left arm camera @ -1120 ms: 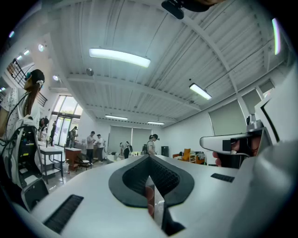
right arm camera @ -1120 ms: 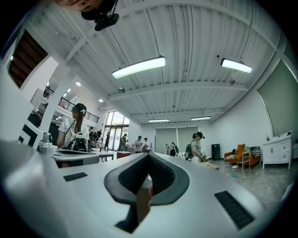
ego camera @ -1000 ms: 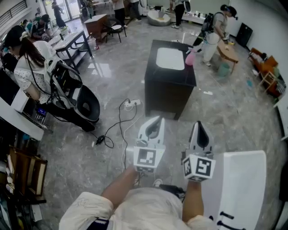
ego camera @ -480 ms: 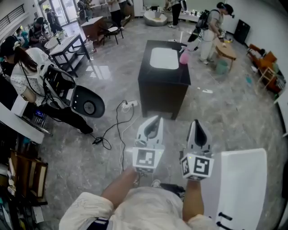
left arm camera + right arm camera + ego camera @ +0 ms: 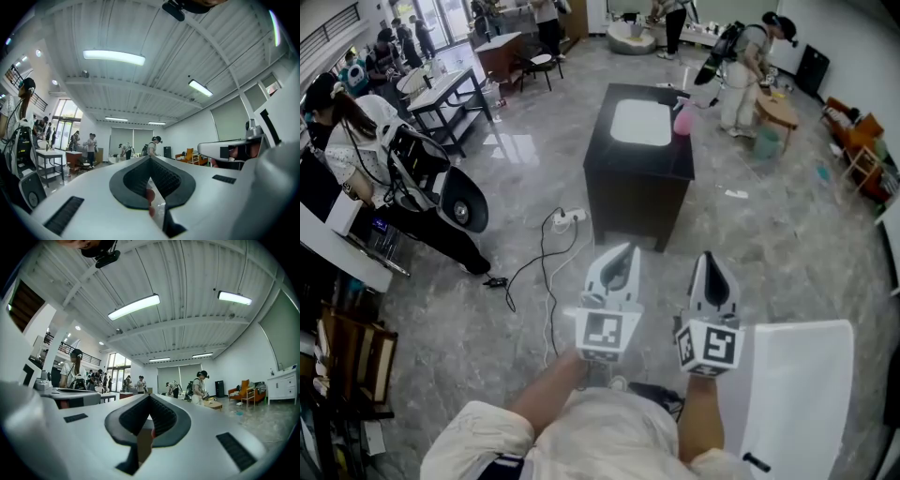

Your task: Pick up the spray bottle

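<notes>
My left gripper (image 5: 622, 255) and right gripper (image 5: 710, 261) both have jaws closed, pad against pad. The pink spray bottle (image 5: 682, 119) stands well ahead of them on the black desk (image 5: 636, 162).

Spray bottle (image 5: 682, 119): pink. Table (image 5: 637, 178): black, with a white panel on top. Left tool (image 5: 622, 251) and right tool (image 5: 709, 258): white bodies, black-and-white square markers. Floor (image 5: 769, 244): grey, marbled.

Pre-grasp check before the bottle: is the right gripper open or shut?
Shut: the right gripper shows jaws meeting at the tips, nothing between them. The pink spray bottle is far off on the black cabinet.
</notes>
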